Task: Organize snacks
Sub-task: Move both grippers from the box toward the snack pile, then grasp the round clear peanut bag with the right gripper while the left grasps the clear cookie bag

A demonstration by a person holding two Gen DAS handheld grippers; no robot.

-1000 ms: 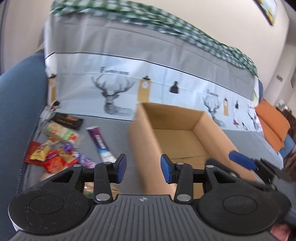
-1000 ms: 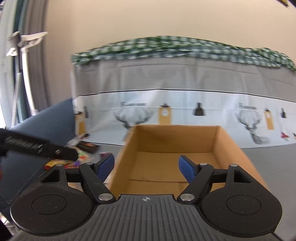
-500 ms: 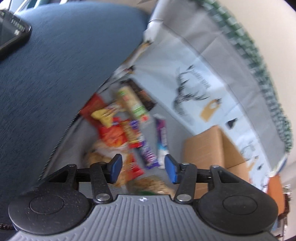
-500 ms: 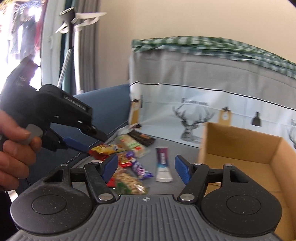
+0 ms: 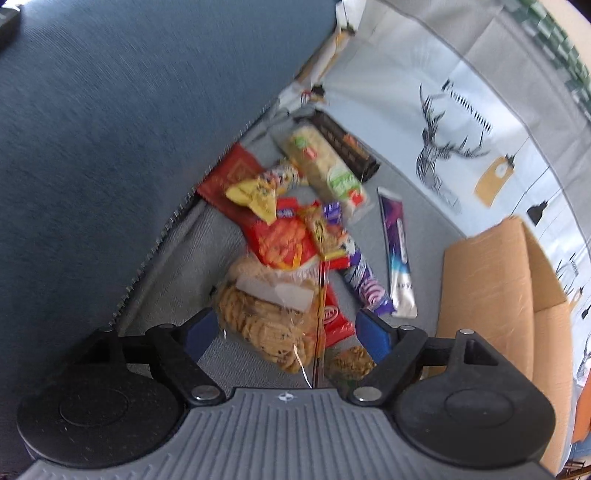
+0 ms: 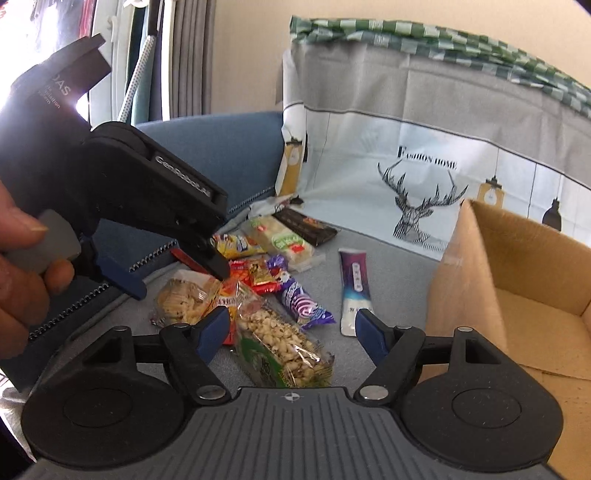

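Home, living room by the look of it. Blue fabric sofa (image 6: 221,147) with stitched seam; its seat and backrest carry a grey-and-white cover (image 6: 424,122) printed with deer heads, lanterns and the words "Fashion home". Green checked cloth (image 6: 443,40) draped over the top of the backrest. Grey curtains (image 6: 188,55) and a bright window (image 6: 44,33) at far left, plain cream wall (image 6: 251,55) behind. Orange cushion (image 5: 581,413) at the far end of the seat. Snack packs (image 5: 295,236) lie loose on the seat next to an open cardboard box (image 6: 480,266). Domestic soft furnishings throughout.
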